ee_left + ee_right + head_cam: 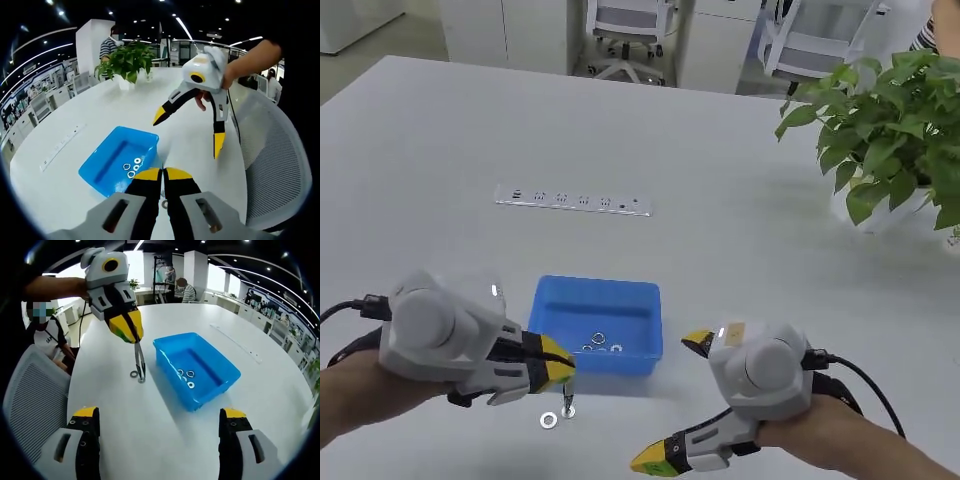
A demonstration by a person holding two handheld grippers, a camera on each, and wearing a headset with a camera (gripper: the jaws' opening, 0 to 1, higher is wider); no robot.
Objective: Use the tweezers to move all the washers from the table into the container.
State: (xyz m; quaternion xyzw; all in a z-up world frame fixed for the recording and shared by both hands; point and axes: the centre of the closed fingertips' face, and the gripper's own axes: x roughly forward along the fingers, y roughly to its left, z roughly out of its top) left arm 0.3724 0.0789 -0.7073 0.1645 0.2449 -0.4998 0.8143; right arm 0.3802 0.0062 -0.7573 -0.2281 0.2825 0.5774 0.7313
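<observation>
Blue container [595,286] holding a few washers [598,342]; tweezers [567,398] upright, tips on the table [770,250] beside a loose washer [549,419].

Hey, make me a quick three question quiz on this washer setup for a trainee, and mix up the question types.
1. True or false: the right claw is shut on the tweezers.
2. The blue container holds: A no washers, B a few washers, C washers heaped to its rim.
3. Fill in: the left claw holds the tweezers, tips by a loose washer on the ____.
Key: 1 false; 2 B; 3 table.
</observation>
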